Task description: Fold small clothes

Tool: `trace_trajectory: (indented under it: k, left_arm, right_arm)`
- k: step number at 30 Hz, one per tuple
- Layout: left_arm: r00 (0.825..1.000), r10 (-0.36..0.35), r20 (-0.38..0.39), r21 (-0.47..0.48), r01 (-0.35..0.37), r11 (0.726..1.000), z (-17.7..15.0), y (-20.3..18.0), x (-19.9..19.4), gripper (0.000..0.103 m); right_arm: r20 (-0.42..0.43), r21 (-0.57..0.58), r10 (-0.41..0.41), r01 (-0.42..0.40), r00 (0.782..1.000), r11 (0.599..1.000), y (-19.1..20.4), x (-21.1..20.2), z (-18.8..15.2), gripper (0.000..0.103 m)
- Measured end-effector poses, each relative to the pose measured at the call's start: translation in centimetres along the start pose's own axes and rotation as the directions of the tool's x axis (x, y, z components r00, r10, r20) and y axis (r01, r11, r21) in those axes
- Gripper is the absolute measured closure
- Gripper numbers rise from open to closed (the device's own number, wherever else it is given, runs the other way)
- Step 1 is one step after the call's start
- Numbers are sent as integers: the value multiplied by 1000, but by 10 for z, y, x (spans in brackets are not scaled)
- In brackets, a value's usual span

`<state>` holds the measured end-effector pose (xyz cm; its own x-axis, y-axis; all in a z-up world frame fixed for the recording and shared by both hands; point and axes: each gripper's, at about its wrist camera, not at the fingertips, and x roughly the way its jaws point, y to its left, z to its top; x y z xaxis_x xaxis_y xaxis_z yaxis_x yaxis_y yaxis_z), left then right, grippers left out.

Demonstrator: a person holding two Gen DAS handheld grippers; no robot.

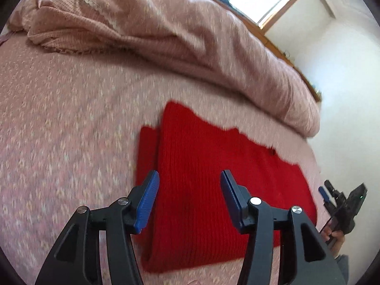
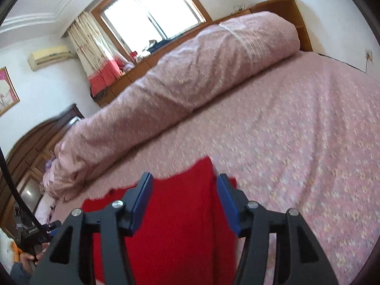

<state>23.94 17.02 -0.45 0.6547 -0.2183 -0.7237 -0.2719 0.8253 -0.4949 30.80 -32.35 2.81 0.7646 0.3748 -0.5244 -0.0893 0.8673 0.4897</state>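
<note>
Red knit garment (image 1: 213, 190) lies flat on the pink patterned bedspread (image 1: 59, 130), near edge of the bed, folded at least once: a narrower lower layer shows along its left side in the left wrist view.

Left gripper (image 1: 190, 180): jaws apart, blue pads clear of the cloth, nothing between them. It hovers over the near left part of the garment.

Right gripper (image 2: 185, 185): jaws apart, nothing clamped. The garment fills the gap beneath it; whether the pads brush the knit, cannot tell. Both views are blurred.

Rolled pink duvet (image 2: 178, 76) runs along the far side of the bed, well apart from the garment. Window (image 2: 152, 14) and wooden headboard (image 2: 285, 7) behind it. A hand (image 1: 337, 235) holds the right gripper at the right edge of the left wrist view.
</note>
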Motion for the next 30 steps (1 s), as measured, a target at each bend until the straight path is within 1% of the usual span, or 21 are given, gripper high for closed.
trace_trajectory:
  k: [2, 4, 5, 6, 7, 8, 9, 10, 11, 12, 14, 15, 19, 23, 24, 25, 26, 30]
  left_arm:
    - [999, 39, -31, 19, -38, 999, -7, -2, 2, 56]
    - [997, 59, -47, 17, -58, 998, -13, 0, 3, 56]
    - [997, 64, -51, 9, -63, 998, -15, 1, 3, 56]
    - [996, 68, -57, -1, -68, 998, -16, 3, 4, 56]
    - [995, 74, -63, -4, -74, 997, -16, 4, 4, 56]
    - [994, 83, -68, -2, -84, 996, -17, 4, 5, 56]
    - [994, 86, -70, 3, -86, 996, -18, 3, 5, 56]
    - [994, 82, -68, 10, -81, 997, -19, 1, 5, 58]
    - [995, 79, -63, 20, -78, 997, -20, -1, 4, 71]
    - [995, 87, -56, 42, -85, 996, -22, -4, 3, 88]
    - [989, 142, -49, 69, -138, 988, -26, -6, 1, 97]
    - [988, 148, -49, 69, -145, 987, -29, -4, -1, 99]
    - [992, 111, -61, 16, -110, 994, -38, 7, -10, 100]
    - [992, 110, -64, 22, -109, 994, -41, 8, -15, 100]
    - [991, 115, -67, 25, -114, 993, -42, 8, -15, 100]
    - [990, 121, -73, 28, -119, 992, -41, 8, -13, 100]
    - [989, 126, -77, 32, -124, 992, -40, 7, -11, 100]
    - [988, 130, -78, 41, -127, 991, -40, 4, -7, 100]
  right_arm:
    - [-34, -27, -22, 21, 999, 999, 1, -5, -9, 44]
    - [-73, -52, -51, 47, 996, 998, 4, -8, -20, 44]
    - [-99, -77, -57, 49, 993, 996, 7, -9, -27, 44]
    - [-108, -106, -66, 54, 992, 993, 9, -11, -34, 44]
    - [-112, -156, -93, 75, 989, 985, 14, -13, -41, 44]
    - [-115, -199, -120, 95, 986, 975, 16, -13, -46, 46]
    - [-117, -245, -143, 111, 983, 963, 19, -14, -51, 59]
    - [-117, -281, -154, 116, 981, 953, 22, -15, -54, 67]
    - [-115, -325, -170, 125, 979, 937, 23, -15, -58, 75]
    - [-115, -348, -184, 134, 976, 928, 24, -15, -61, 75]
    - [-113, -358, -181, 130, 977, 925, 23, -15, -62, 75]
    - [-114, -350, -173, 124, 978, 929, 22, -16, -60, 75]
    - [-116, -319, -154, 110, 981, 941, 19, -15, -56, 74]
    - [-145, -318, -163, 110, 976, 942, 18, -5, -59, 74]
    - [-149, -319, -163, 109, 975, 942, 18, -4, -60, 76]
    - [-157, -321, -167, 110, 973, 941, 18, -3, -61, 81]
    - [-160, -321, -168, 110, 973, 941, 18, -3, -62, 90]
    - [-168, -315, -167, 108, 972, 943, 16, -4, -61, 93]
